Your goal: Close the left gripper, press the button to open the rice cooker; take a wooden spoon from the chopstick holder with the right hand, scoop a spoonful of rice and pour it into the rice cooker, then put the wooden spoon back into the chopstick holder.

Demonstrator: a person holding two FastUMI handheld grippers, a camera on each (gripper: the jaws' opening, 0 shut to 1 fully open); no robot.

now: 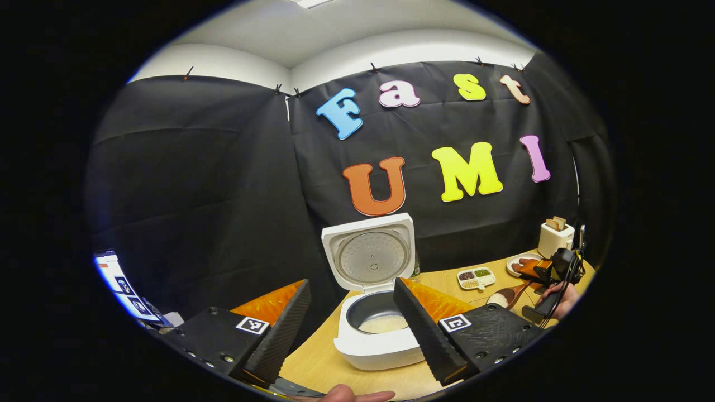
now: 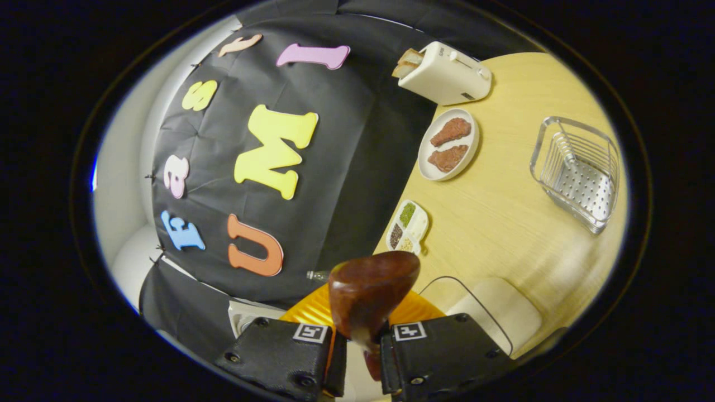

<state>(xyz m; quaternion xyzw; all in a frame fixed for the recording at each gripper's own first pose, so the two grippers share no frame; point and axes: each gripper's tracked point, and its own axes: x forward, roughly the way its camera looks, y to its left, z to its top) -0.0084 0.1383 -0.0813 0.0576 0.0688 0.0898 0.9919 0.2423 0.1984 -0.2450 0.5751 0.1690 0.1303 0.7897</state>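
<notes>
wooden spoon (image 2: 373,290) over table (image 2: 503,223) edge

The left gripper view looks level across the table (image 1: 324,363) toward the open rice cooker (image 1: 375,301) close ahead, while the right gripper view, rolled sideways, looks along the tabletop; both share the sectioned dish (image 2: 408,226) and toaster (image 2: 444,72).

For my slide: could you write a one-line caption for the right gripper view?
Right tool shut on the wooden spoon, above the table.
</notes>
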